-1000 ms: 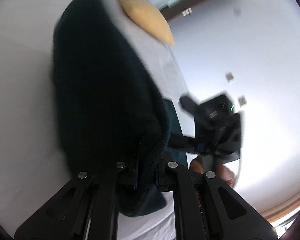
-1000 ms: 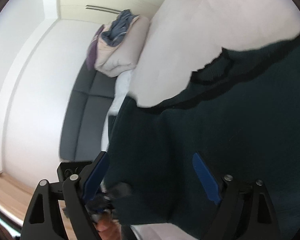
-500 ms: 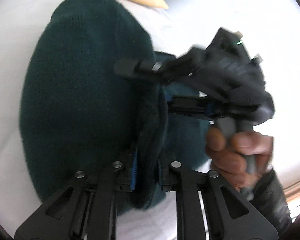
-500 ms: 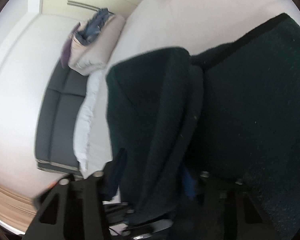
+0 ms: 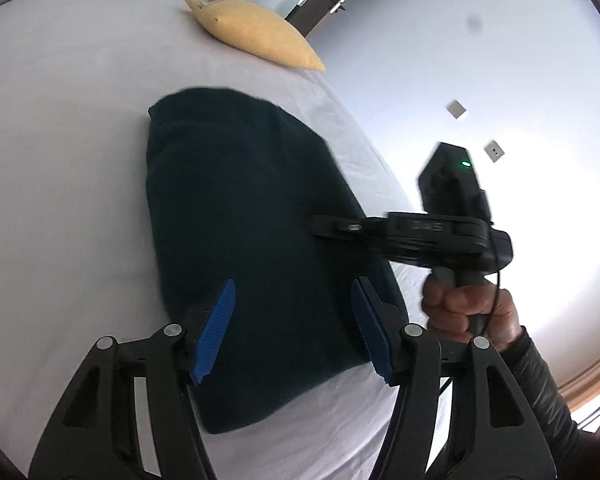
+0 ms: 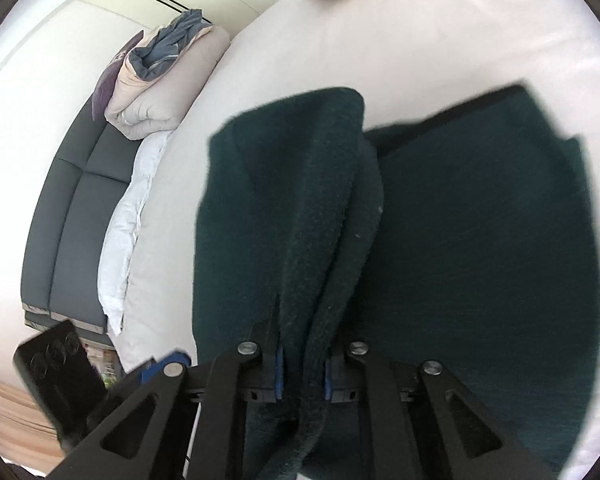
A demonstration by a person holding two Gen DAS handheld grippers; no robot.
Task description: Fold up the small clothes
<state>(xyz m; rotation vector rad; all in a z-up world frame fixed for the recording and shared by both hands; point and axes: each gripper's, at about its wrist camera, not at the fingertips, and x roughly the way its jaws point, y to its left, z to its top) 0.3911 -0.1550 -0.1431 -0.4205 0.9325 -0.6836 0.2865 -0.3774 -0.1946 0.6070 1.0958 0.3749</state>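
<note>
A dark green knit garment point(image 5: 252, 240) lies folded on the white bed point(image 5: 60, 160). My left gripper point(image 5: 292, 328) is open and empty just above the garment's near end, blue pads point(image 5: 216, 328) spread wide. My right gripper point(image 6: 300, 368) is shut on a bunched fold of the garment point(image 6: 300, 200), holding it up over the flat part point(image 6: 480, 260). In the left wrist view the right gripper point(image 5: 340, 228) reaches in from the right over the garment's edge.
A yellow pillow point(image 5: 252, 32) lies at the far end of the bed. A rolled duvet point(image 6: 160, 76) and a grey sofa point(image 6: 72, 220) stand beside the bed. A white wall point(image 5: 480, 80) is to the right.
My left gripper has opened and let go of the garment, which now lies flat below it. My right gripper has shut on a fold and moved to the garment's right edge.
</note>
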